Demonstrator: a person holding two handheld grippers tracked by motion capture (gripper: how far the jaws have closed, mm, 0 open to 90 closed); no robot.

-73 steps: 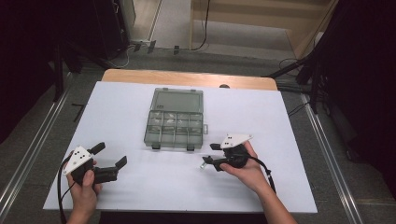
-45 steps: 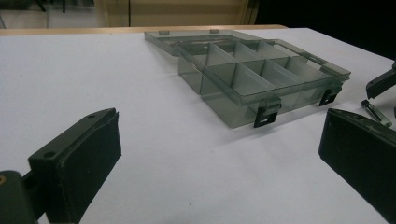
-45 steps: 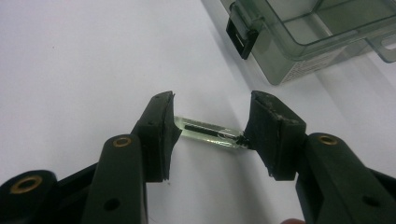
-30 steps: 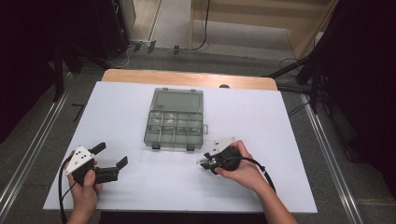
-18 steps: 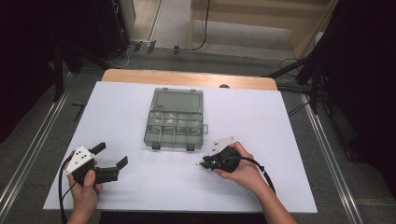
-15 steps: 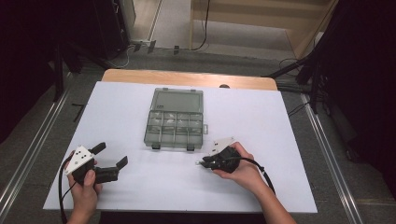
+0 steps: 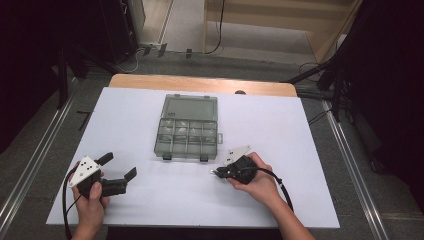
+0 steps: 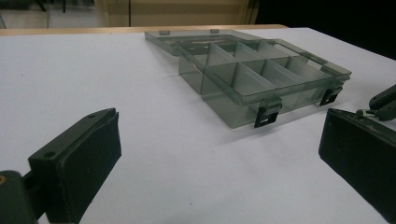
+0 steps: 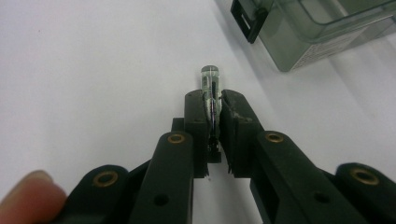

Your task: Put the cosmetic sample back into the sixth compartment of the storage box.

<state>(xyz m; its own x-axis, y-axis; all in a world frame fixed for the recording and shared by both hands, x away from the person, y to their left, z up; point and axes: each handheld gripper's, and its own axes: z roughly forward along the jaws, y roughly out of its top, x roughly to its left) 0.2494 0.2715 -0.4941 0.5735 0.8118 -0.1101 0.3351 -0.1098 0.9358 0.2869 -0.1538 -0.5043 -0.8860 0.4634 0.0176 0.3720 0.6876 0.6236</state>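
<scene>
Tube [image 7: 214, 172], small and clear, lies pinched between the closed jaws of the right gripper [image 7: 218, 173] in the high view, low over the white table [image 7: 300, 150], just in front of the right front corner of the box [image 7: 188, 127]. Compared with the earliest frame, the right hand [image 7: 257, 180] sits a little closer to the box and the grey plate has tipped toward it; since one second ago the hand has kept its place while the jaws have just been closing on the tube. Left gripper [image 7: 120, 167] holds the same spot at the table's left front as in every earlier frame, jaws wide apart and empty. The box, smoky grey with its lid thrown back, has not shifted.

Left gripper view: both black pads [image 8: 88, 158] stand far apart with bare table between them. The box [image 8: 261, 79] lies ahead and to the right, its compartments and two dark latches facing the camera; the tip of the right gripper [image 8: 380, 105] shows at the right edge.

Right gripper view: the two pads [image 9: 196, 126] press on the tube [image 9: 210, 86], whose rounded end juts past the tips, with a dark strip inside it. A corner of the box [image 9: 299, 37] sits at upper right; a pale sticker on its wall bears print too blurred to read. A fingertip [image 9: 28, 196] shows at lower left.
</scene>
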